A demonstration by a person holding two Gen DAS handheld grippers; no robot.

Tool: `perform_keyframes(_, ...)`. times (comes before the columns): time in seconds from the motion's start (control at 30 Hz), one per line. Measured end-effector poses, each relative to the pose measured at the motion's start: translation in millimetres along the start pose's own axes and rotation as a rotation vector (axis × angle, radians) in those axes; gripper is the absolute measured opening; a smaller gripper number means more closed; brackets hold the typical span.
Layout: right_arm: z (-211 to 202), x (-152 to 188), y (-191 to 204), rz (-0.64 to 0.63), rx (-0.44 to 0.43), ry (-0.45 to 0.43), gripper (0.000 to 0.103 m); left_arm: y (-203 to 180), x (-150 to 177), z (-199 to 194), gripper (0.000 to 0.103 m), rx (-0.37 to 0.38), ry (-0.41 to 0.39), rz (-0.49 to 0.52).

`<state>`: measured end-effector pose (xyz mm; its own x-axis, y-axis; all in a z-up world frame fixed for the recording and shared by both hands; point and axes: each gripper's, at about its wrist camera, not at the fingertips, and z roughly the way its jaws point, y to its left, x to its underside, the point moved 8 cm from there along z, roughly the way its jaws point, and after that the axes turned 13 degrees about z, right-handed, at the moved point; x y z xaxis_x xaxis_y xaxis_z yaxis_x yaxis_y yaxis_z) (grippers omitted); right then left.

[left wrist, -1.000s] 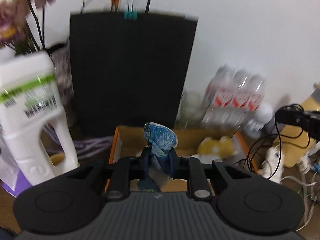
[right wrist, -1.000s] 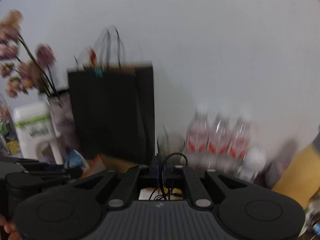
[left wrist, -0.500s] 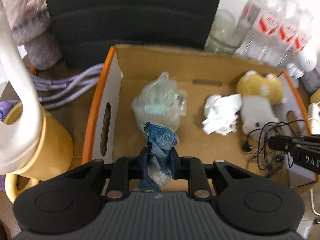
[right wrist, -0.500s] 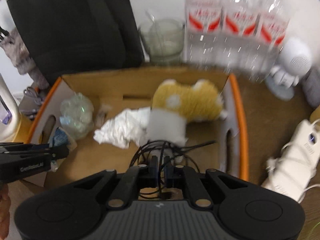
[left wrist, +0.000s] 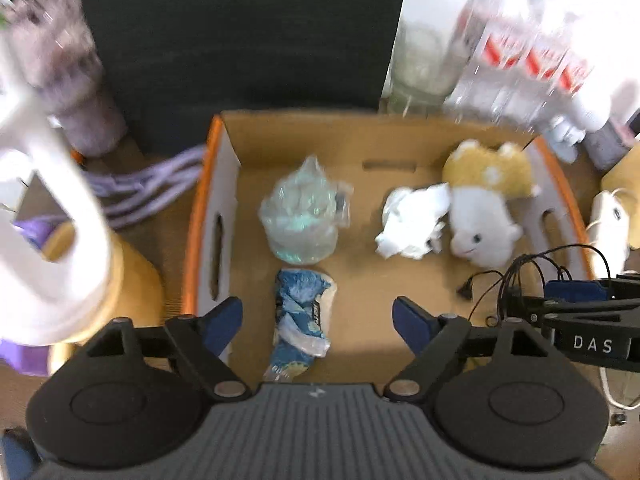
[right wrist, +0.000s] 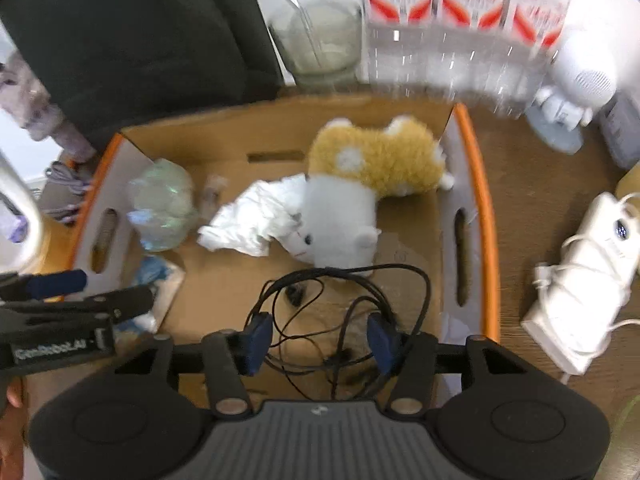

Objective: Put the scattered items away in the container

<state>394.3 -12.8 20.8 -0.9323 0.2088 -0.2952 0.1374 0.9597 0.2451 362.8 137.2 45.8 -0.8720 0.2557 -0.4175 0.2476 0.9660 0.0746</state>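
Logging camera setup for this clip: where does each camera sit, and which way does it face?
Left wrist: on the left tool, looking steeply down into the cardboard box; own fingers opening, blue wrapper lying loose between them; right tool at the right edge.
Right wrist: on the right tool, facing down into the same box; own fingers opening around the black cable; left tool at the left.
Shared: box, plush toy, crumpled tissue, clear bag.
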Motion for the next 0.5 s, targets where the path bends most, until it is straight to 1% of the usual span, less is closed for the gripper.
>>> perform_keyframes(0.1,-37.0,-1.0,2.2,0.011,-0.003,-0.045,0.054,0.1,-4.2,-37.0,0.096,-0.019,-0.049,-0.002)
perform_keyframes(0.17,-59.2,-2.4,4.7,0.003,-0.005,-0.074,0.054,-0.7,-5.6,-62.2,0.098,-0.031,-0.087,-0.001)
perform_keyframes(0.37,-121.9,4.3,14.8,-0.024,-0.014,-0.159,0.055,-4.6,-2.7,-119.6,0.1,-0.051,-0.149,-0.016)
perform_keyframes(0.43,-140.2,9.6,16.0,-0.028,-0.023,-0.189,0.056,-7.3,1.6,-133.5,0.102,-0.052,-0.171,-0.016)
perform_keyframes(0.5,-150.2,16.4,16.2,-0.03,-0.025,-0.208,0.056,-9.4,7.8,-140.2,0.102,-0.055,-0.182,-0.022)
